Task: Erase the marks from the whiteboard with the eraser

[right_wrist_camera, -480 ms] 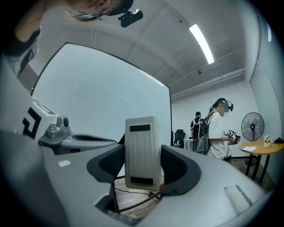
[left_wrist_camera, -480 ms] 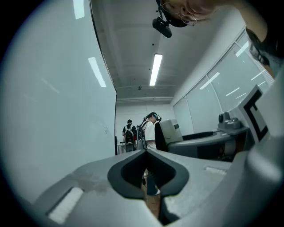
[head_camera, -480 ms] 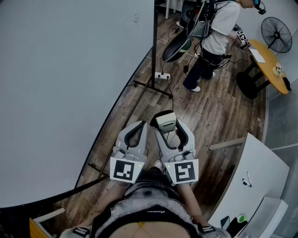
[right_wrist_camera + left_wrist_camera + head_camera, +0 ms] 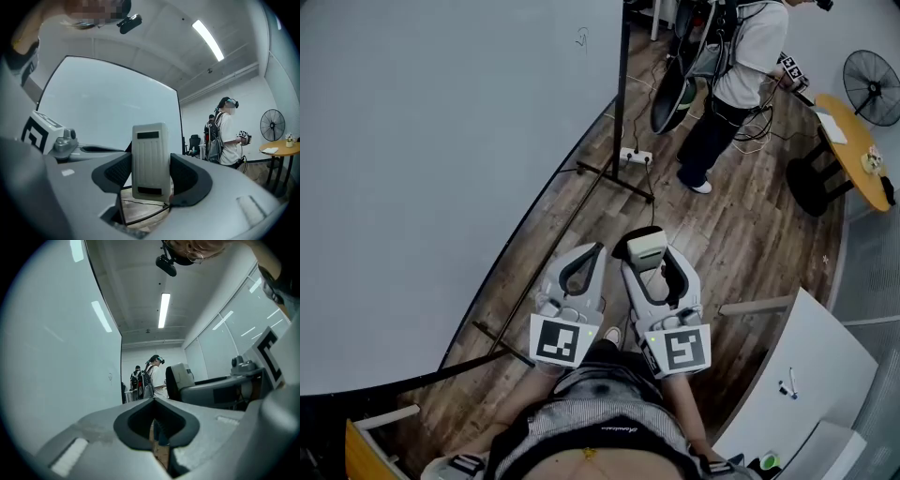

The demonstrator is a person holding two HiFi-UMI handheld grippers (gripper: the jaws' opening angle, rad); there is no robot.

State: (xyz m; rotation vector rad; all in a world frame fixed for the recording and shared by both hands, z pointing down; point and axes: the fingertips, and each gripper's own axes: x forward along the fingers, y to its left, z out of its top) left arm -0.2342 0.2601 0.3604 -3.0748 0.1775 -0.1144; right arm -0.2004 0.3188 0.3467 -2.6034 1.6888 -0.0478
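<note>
A large whiteboard [image 4: 431, 159] on a black stand fills the left of the head view, with one small dark mark [image 4: 581, 37] near its upper right corner. My right gripper [image 4: 649, 255] is shut on a pale grey eraser [image 4: 645, 246], which stands upright between the jaws in the right gripper view [image 4: 150, 161]. My left gripper [image 4: 587, 258] is beside it, shut with nothing in it. Both are held low in front of the body, away from the mark. The left gripper view shows the whiteboard [image 4: 56, 362] and the mark [image 4: 110, 377] far ahead.
The whiteboard stand's black legs [image 4: 623, 183] and a white power strip [image 4: 635, 156] lie on the wood floor. A person [image 4: 731, 84] stands at the back near a round yellow table [image 4: 853, 150] and a fan [image 4: 874, 75]. A white table [image 4: 806, 375] is at lower right.
The head view has shifted slightly; both grippers sit a little lower and to the right in it. The eraser stays gripped, and the person at the back has shifted slightly.
</note>
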